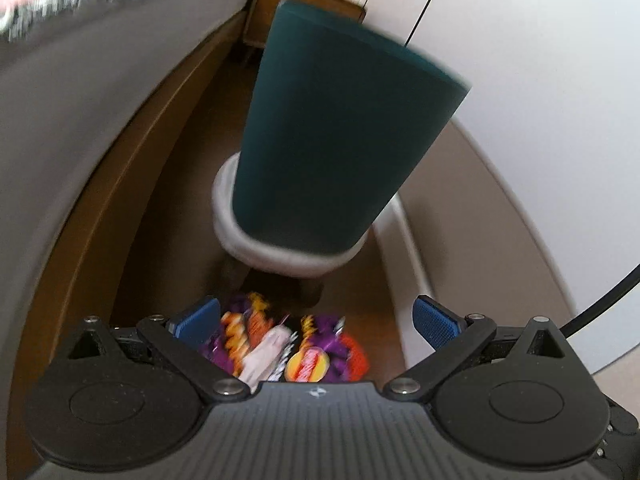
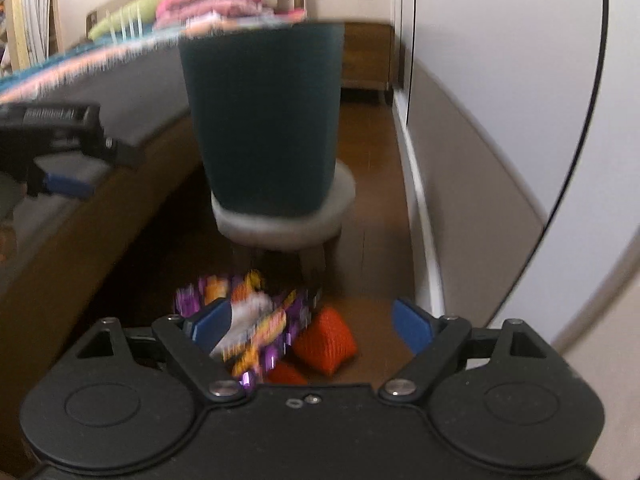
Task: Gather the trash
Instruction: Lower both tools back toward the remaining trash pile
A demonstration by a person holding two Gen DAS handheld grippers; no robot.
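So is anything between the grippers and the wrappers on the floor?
Nothing visible. The wrappers lie on bare floor just ahead of the open left gripper and right gripper. The stool carrying the bin stands beyond them, not in the way.

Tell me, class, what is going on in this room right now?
A person holds a hand-held gripper in each hand over snack wrappers on the wooden floor. The left hand-held gripper and right hand-held gripper are both open, holding nothing. Ahead, a teal bin stands on a small grey stool.
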